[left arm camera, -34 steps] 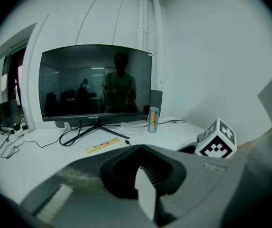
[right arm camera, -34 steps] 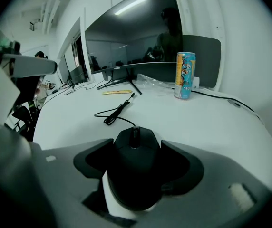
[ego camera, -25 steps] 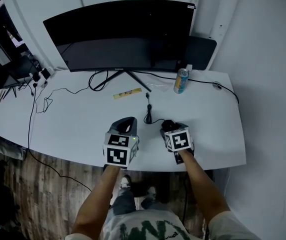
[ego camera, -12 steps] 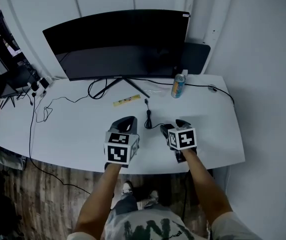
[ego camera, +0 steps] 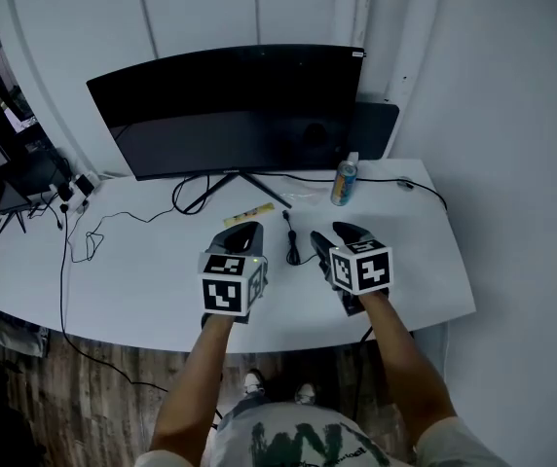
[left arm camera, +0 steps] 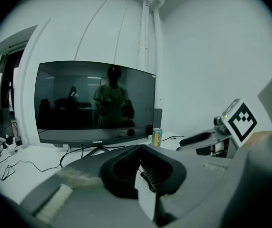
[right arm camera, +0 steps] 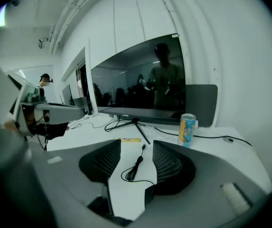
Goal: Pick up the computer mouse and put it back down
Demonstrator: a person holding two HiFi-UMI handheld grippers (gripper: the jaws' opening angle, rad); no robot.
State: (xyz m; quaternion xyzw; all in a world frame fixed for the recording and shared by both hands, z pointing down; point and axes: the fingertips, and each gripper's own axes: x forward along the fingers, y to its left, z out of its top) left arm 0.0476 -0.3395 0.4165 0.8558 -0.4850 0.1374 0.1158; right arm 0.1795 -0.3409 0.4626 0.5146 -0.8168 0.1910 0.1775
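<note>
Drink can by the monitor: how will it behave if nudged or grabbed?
The drink can stands upright, tall and narrow, so a sideways nudge would probably tip it; then it could roll. Whether it is full can't be seen. Its smooth wall may slip.

My head camera looked steeply down from over the desk (ego camera: 113, 280)'s near edge, taking in its whole top and the monitor (ego camera: 230, 105) along the far edge. The camera on my left gripper (left arm camera: 139, 150) sat close behind the jaws, low over the desk, facing the monitor. The one on my right gripper (right arm camera: 137, 142) faced likewise. All three shared the monitor, the can (ego camera: 344, 183) and the cable (ego camera: 292, 243). Each gripper view caught the other gripper at its side.
</note>
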